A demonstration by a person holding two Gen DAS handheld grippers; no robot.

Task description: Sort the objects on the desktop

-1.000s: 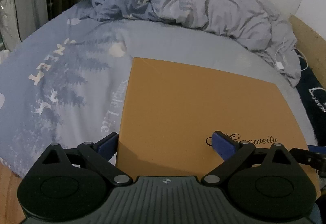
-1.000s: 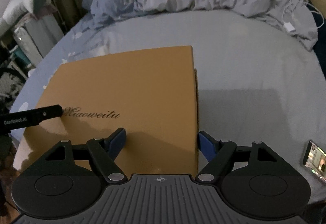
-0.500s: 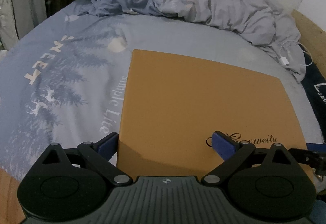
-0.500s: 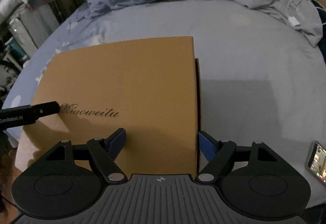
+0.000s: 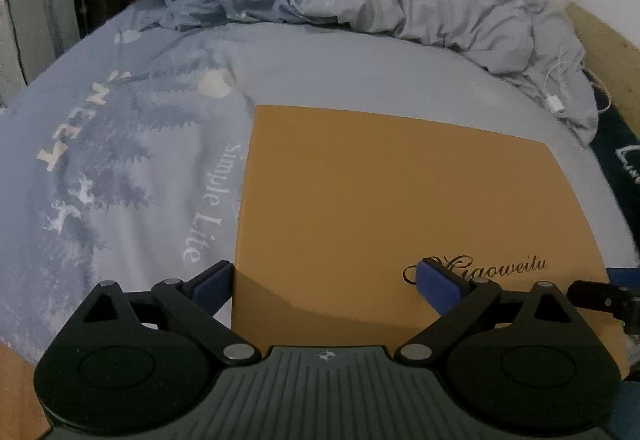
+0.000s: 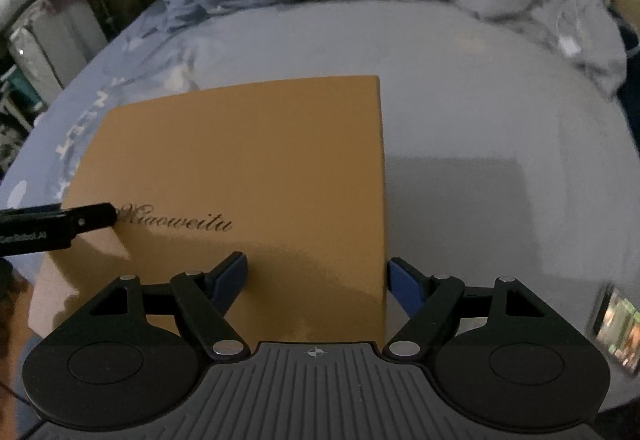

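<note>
Tan box point(image 5: 400, 208) lid shut, contents hidden, frame centre on bed point(image 5: 120, 168); left gripper point(image 5: 324, 282) spread astride its left edge; right gripper point(image 6: 318, 276) spread astride its right edge; phone point(image 6: 616, 332) lower right

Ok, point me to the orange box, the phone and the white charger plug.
orange box point(image 6: 256, 160), right wrist view, middle of its lid.
phone point(image 6: 616, 332), right wrist view, its lit screen.
white charger plug point(image 5: 555, 105), left wrist view, the plug body on the duvet.

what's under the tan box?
The box lies on the bedsheet, closed. The sheet shows around its left, far and right edges. Anything directly beneath it, or inside, is covered.
</note>
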